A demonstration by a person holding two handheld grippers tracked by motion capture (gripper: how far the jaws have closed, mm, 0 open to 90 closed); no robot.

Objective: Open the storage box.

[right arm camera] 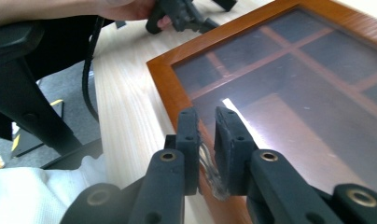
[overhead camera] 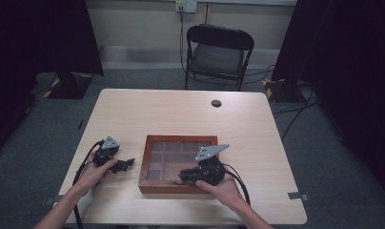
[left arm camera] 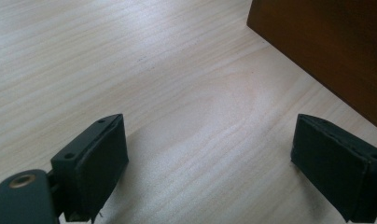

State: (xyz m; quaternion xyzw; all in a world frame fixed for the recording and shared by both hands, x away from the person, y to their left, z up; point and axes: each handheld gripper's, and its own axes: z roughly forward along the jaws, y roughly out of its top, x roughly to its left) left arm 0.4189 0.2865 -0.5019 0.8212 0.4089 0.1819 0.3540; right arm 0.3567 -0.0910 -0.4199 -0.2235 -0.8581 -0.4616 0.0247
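Note:
A shallow wooden box (overhead camera: 143,164) with a clear lid over several compartments lies on the table's near half. My right gripper (overhead camera: 182,177) is at the box's front rim. In the right gripper view its jaws (right arm camera: 206,122) stand nearly together on a small clear tab (right arm camera: 209,170) at the lid's front edge, above the frame (right arm camera: 167,86). My left gripper (overhead camera: 127,163) rests on the table just left of the box, apart from it. Its jaws (left arm camera: 210,163) are wide open over bare wood, with the box's side wall (left arm camera: 326,42) at the upper right.
The light wooden table (overhead camera: 181,112) has a round cable hole (overhead camera: 216,103) near its far edge. A black folding chair (overhead camera: 218,50) stands behind the table. Cables run over the grey floor at the right, and dark curtains hang at both sides.

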